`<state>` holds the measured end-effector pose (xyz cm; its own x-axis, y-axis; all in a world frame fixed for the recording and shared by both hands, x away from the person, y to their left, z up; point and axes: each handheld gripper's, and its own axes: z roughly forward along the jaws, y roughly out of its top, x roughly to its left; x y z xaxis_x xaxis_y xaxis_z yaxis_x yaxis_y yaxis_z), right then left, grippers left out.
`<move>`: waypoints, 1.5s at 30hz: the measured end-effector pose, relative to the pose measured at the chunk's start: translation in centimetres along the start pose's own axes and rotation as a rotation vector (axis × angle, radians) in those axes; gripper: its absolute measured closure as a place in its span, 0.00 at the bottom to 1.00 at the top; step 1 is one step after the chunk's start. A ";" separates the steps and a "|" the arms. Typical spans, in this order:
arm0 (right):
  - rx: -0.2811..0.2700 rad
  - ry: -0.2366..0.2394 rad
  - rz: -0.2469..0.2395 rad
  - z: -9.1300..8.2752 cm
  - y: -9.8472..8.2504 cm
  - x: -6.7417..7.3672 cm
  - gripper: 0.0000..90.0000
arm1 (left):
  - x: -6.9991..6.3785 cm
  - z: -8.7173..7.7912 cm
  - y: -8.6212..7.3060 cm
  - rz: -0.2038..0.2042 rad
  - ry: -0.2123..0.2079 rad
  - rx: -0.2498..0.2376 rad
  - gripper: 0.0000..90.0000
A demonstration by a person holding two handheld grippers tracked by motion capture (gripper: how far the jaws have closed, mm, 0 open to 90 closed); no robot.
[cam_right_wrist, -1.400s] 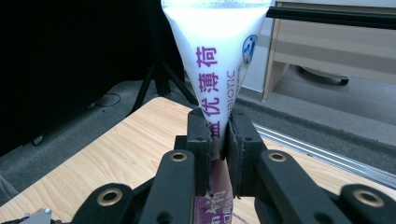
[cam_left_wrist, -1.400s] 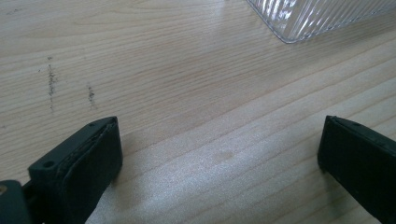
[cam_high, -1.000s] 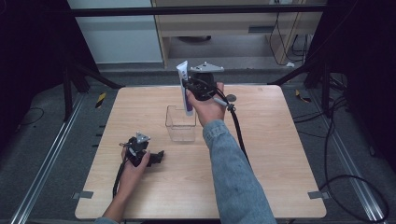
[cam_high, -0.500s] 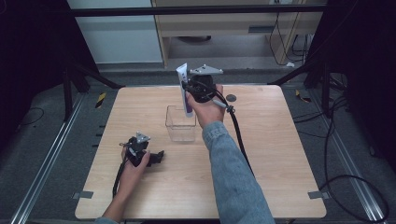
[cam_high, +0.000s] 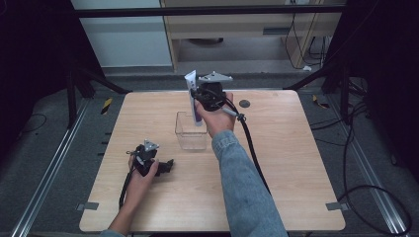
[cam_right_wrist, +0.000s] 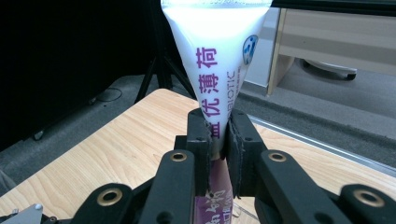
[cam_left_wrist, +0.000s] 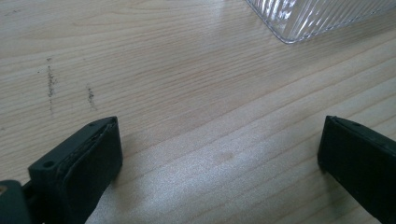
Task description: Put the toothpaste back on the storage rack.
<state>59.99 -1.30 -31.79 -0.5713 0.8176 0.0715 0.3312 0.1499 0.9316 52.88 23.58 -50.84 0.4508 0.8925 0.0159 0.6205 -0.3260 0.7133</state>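
My right gripper (cam_high: 200,101) is shut on a white and purple toothpaste tube (cam_high: 193,94), held upright over the back of a clear plastic box (cam_high: 190,133) at the middle of the wooden table (cam_high: 296,163). In the right gripper view the tube (cam_right_wrist: 212,70) stands squeezed between the two black pads (cam_right_wrist: 200,140), its flat crimped end up. My left gripper (cam_high: 169,165) rests on the table at the front left, open, with bare wood between its jaws. The left gripper view has the box's ribbed corner (cam_left_wrist: 317,18) at the top right, ahead of that gripper (cam_left_wrist: 219,158).
A dark round mark (cam_high: 244,104) sits on the table behind my right hand. The right gripper's cable (cam_high: 252,148) trails along the sleeve to the front. Metal rails run along both sides of the table, with a desk and cables on the floor beyond.
The right gripper has shifted slightly with the tube, staying over the box. The left gripper has not moved.
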 end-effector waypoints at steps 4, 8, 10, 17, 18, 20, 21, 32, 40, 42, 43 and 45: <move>0.004 0.005 -0.002 0.1 -0.4 0.2 0.89 | 0.0 0.0 0.0 0.000 0.000 0.000 0.00; 0.014 0.008 -0.005 0.4 -0.8 0.4 0.89 | 0.0 0.0 0.0 0.000 0.000 0.000 0.00; 0.024 0.007 -0.005 0.5 -1.1 0.4 0.89 | 0.0 0.0 0.0 0.001 0.000 0.000 0.00; 0.040 0.012 -0.008 1.2 -1.8 0.7 0.89 | 0.0 0.0 0.0 0.000 0.000 0.000 0.00; 0.040 0.012 -0.008 1.2 -1.8 0.7 0.89 | 0.0 0.0 0.0 0.000 0.000 0.000 0.00; 0.050 0.013 -0.012 1.4 -2.0 0.9 0.89 | 0.0 0.0 0.0 0.000 0.000 0.000 0.00; 0.052 0.012 -0.017 1.5 -2.1 1.0 0.89 | 0.0 0.0 0.0 0.000 0.000 -0.001 0.00; 0.066 0.014 -0.020 2.0 -2.6 1.3 0.89 | 0.0 0.0 0.0 0.001 -0.001 0.000 0.00; 0.074 0.010 -0.017 2.2 -3.1 1.1 0.89 | 0.0 0.0 0.0 0.001 -0.001 0.000 0.00; 0.077 0.010 -0.019 2.2 -3.3 1.0 0.89 | 0.0 0.0 0.0 0.001 -0.001 0.000 0.00; 0.078 0.010 -0.019 2.3 -3.4 1.0 0.89 | 0.0 0.0 0.0 0.001 -0.001 0.000 0.00; 0.081 0.010 -0.019 2.4 -3.5 1.0 0.89 | 0.0 0.0 0.0 0.000 0.000 -0.001 0.00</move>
<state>60.01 0.32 -35.83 -0.5852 0.8088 0.0578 0.3795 0.2102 0.9010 52.89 23.59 -50.84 0.4511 0.8924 0.0155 0.6196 -0.3256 0.7142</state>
